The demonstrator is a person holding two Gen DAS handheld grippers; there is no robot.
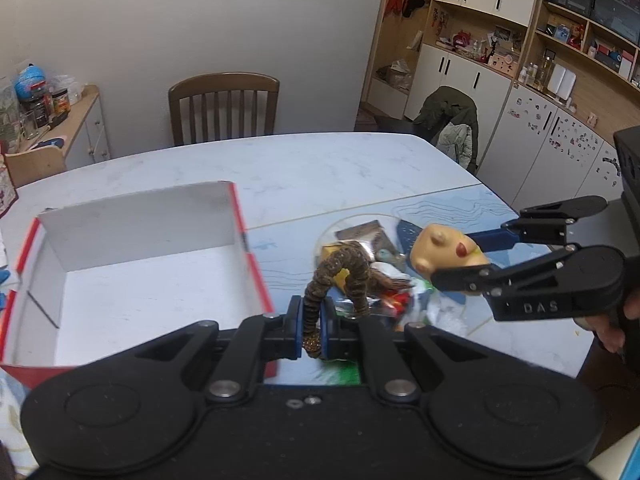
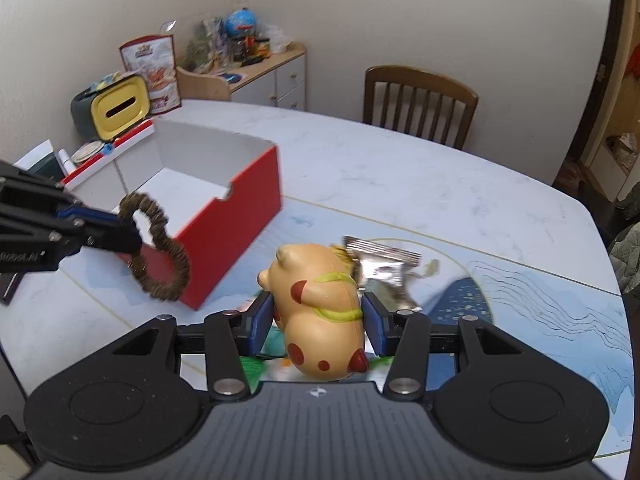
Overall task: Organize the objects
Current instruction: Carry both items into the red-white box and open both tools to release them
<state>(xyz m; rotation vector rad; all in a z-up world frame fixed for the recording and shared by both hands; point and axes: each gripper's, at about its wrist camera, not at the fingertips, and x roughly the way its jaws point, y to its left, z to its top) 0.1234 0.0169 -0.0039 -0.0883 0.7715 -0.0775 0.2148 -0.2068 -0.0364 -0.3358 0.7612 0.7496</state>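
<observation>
Box (image 2: pixel 224 216) rim clear, left tool (image 1: pixel 310 320) pinching scrunchie (image 1: pixel 340 276), right tool (image 2: pixel 318 316) clamping toy (image 2: pixel 320 312).

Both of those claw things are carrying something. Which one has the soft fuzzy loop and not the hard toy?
The left gripper: its jaws pinch a brown fuzzy scrunchie. The right gripper grips a tan animal toy with red spots.

Blurred pile (image 1: pixel 384 300) behind scrunchie (image 1: pixel 340 276)
</observation>
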